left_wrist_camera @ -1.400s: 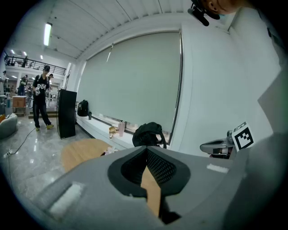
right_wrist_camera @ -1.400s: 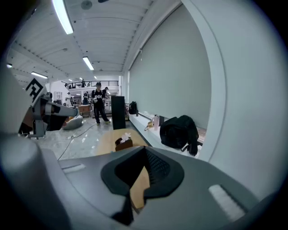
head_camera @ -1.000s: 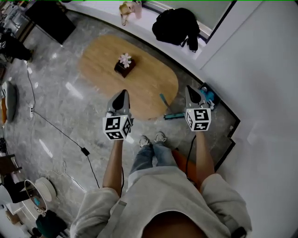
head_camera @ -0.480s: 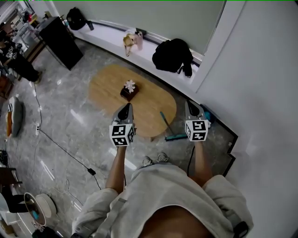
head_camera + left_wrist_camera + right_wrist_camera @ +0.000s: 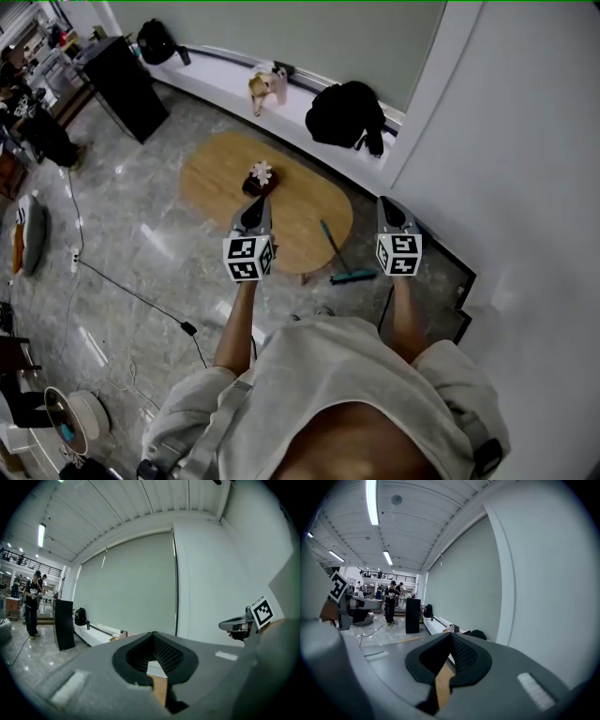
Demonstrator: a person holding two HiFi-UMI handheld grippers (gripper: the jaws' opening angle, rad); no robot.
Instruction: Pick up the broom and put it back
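A: Holding both out front: left gripper (image 5: 255, 208) and right gripper (image 5: 387, 208) jaws pressed together, nothing in them.
B: Broom?
A: Broom (image 5: 336, 251) is down on the floor (image 5: 141, 220) between them. Long axis diagonal: head near-right, handle running far-left over the oval table (image 5: 211, 178) edge. Wall (image 5: 534, 187) tight on the right. Open floor left, one cable (image 5: 131, 292).

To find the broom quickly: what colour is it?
The broom is teal; the head view shows it best.
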